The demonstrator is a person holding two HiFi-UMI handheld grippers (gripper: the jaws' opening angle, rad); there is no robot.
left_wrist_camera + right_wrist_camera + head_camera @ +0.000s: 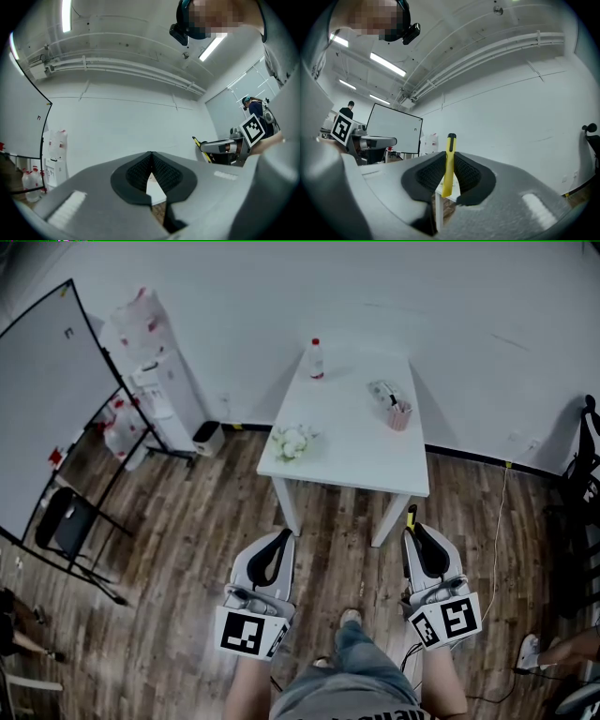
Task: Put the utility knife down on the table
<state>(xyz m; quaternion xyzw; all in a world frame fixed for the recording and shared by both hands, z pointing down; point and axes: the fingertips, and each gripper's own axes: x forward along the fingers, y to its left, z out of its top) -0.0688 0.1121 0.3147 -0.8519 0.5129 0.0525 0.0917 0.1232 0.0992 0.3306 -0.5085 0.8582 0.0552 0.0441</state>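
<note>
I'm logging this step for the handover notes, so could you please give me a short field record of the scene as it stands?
left claw: shut, nothing between its jaws
right claw: shut on the utility knife
utility knife: yellow, one end sticking out past the jaws
table: white, ahead, beyond both claws
on table: bottle, pink cup, white bunch
floor: wood planks, under both claws
task state: knife not yet on the table

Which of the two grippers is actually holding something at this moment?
The right gripper: a yellow utility knife stands clamped between its jaws. The left gripper has its jaws shut on nothing.
</note>
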